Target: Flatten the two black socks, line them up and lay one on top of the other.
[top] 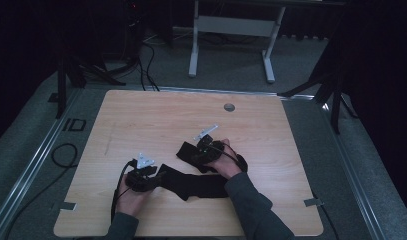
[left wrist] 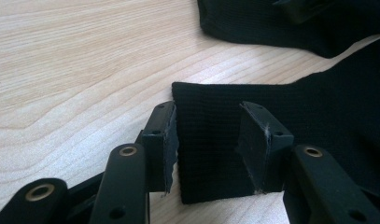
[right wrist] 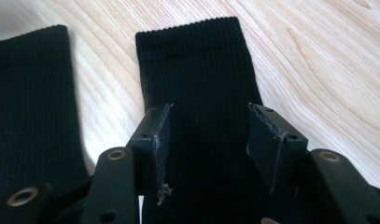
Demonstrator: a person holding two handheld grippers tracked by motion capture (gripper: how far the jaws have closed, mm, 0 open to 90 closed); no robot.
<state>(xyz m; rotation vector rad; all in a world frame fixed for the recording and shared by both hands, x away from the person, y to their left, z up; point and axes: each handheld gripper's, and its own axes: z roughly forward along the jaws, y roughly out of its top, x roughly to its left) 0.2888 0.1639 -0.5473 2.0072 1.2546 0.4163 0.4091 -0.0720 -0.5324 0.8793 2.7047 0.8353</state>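
Note:
Two black socks lie on the wooden table [top: 141,115]. One sock [top: 196,184] stretches across the near middle. Its squared end [left wrist: 211,140] lies flat between the jaws of my left gripper [left wrist: 208,109], which stands open around it. In the high view the left gripper [top: 143,176] sits at that sock's left end. The second sock [top: 187,150] lies a little farther back, its ribbed cuff [right wrist: 197,60] pointing away from my right gripper [right wrist: 210,112]. The right gripper is open too, jaws straddling the sock's width. The first sock [right wrist: 29,93] shows beside it.
A round grommet [top: 229,107] sits in the table's far edge. Beyond the table stand a white desk frame [top: 231,30] and dark stands with cables on the grey floor. Bare wood surrounds the socks on the left, right and far sides.

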